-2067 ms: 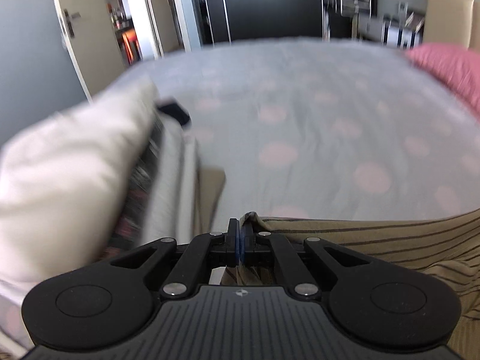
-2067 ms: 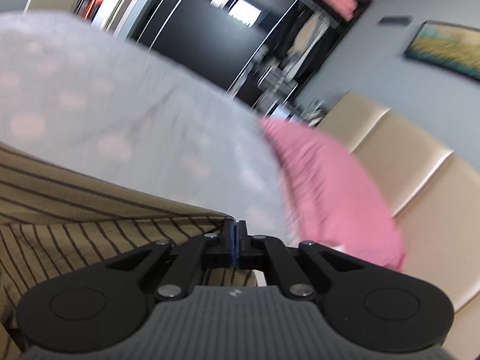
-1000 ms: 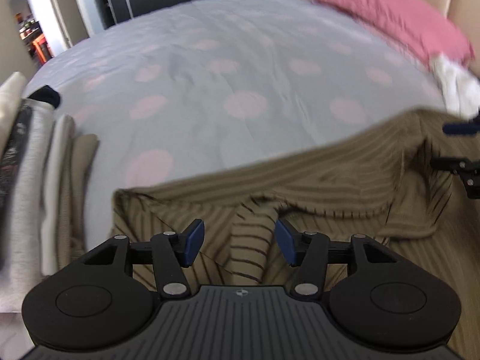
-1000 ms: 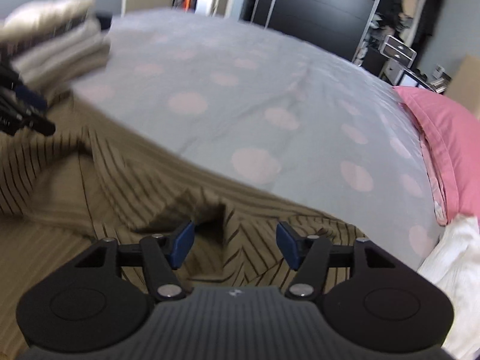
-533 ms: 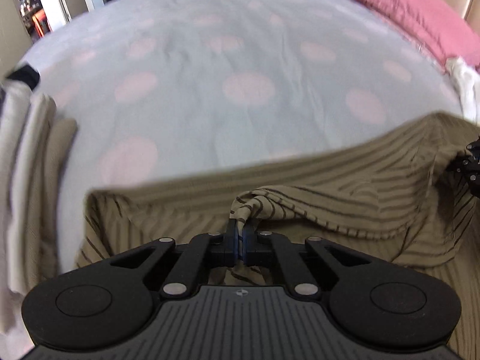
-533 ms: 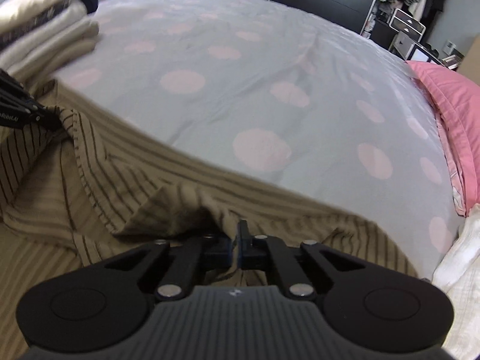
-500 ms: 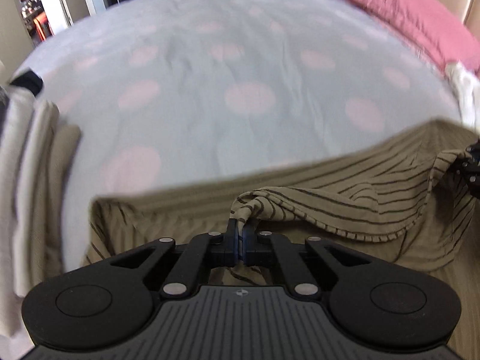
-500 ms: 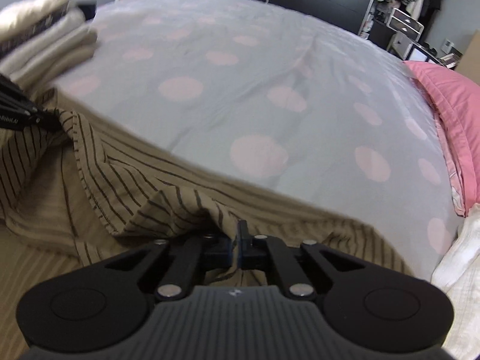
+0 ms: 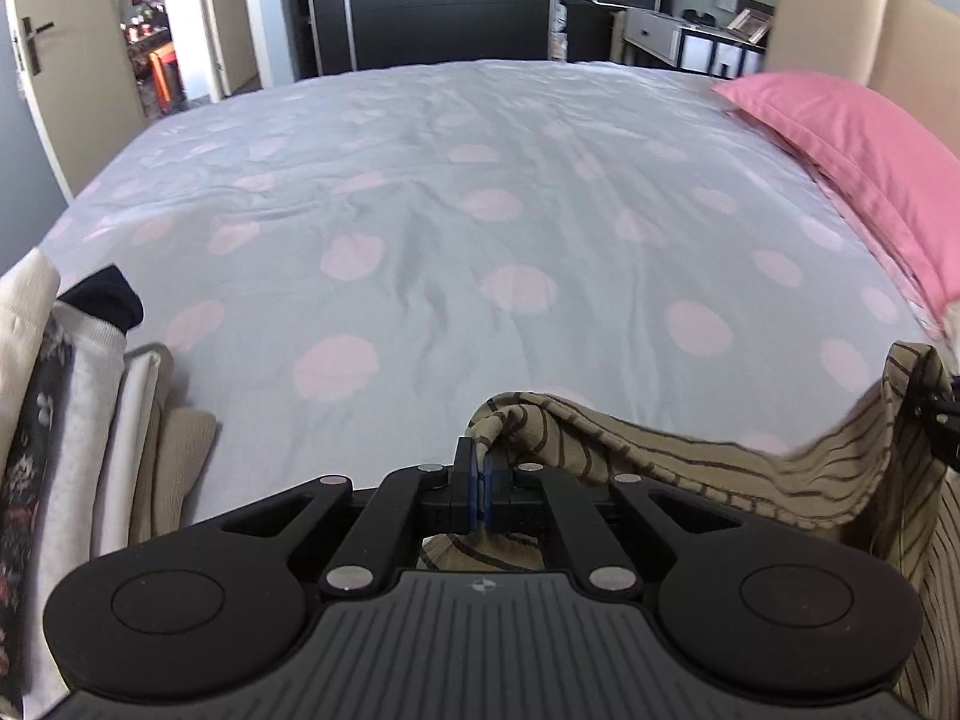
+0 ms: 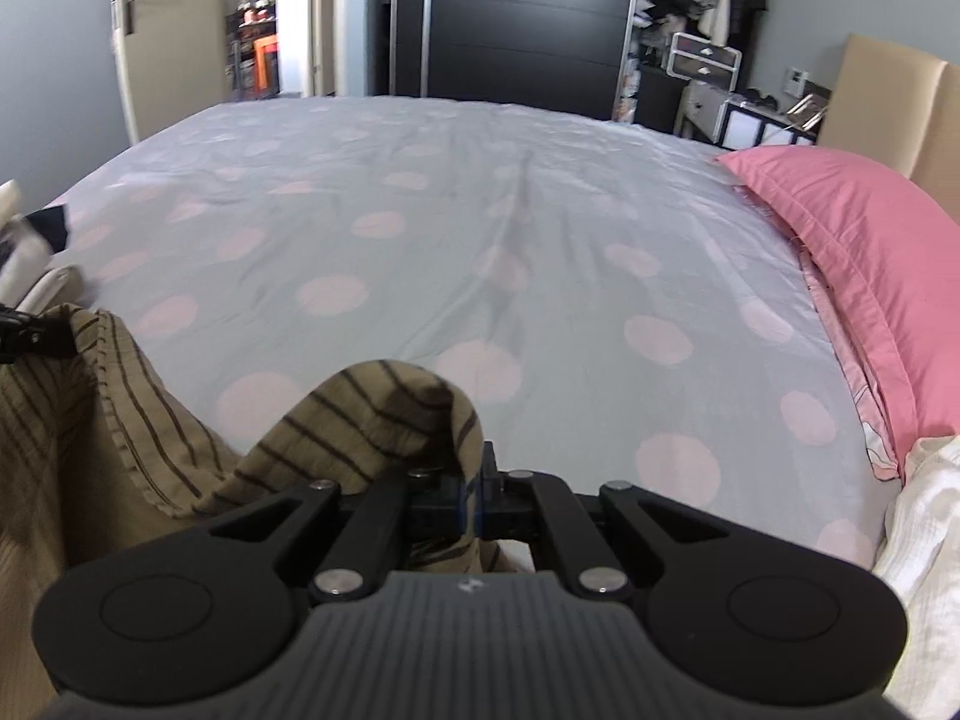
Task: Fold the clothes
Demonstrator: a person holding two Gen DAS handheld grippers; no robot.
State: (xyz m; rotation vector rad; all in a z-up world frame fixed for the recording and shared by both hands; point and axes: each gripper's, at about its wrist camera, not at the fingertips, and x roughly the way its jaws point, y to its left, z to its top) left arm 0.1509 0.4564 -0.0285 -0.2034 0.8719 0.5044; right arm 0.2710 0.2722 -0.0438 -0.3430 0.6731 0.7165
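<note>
We are holding a tan striped garment (image 9: pixel 690 450) by its far edge with both grippers, and each pair of fingers is pressed together on a pinch of the cloth. A second ago both pairs of fingers were standing apart above the crumpled edge; half a second ago they were closing on it; now we are lifting, and the bed is dropping lower in both views. The left gripper (image 9: pixel 480 474) is clamping a bunched corner at 6 o'clock in its own view, with the striped edge sagging away toward 3 o'clock, where the other tool is just showing. The right gripper (image 10: pixel 474 489) is gripping a hump of the same garment (image 10: pixel 372 414) at 6 o'clock, and the cloth is trailing off toward 9 o'clock. We are judging that the edge is being raised so it can be carried over for a fold, though how many folds it already has we cannot tell.

The surface under us is a bed with a grey bedspread with pink dots (image 9: pixel 480 210), lying mostly smooth with a few soft creases. A stack of folded clothes (image 9: pixel 72 420) is sitting at 9 o'clock in the left view. A pink pillow (image 10: pixel 858 252) is resting at 3 o'clock, with a white cloth (image 10: pixel 924 516) bunched at 4 o'clock. Beyond the bed, a dark wardrobe (image 10: pixel 510 30) is standing at 12 o'clock and an open door (image 9: pixel 36 60) at 10 o'clock
</note>
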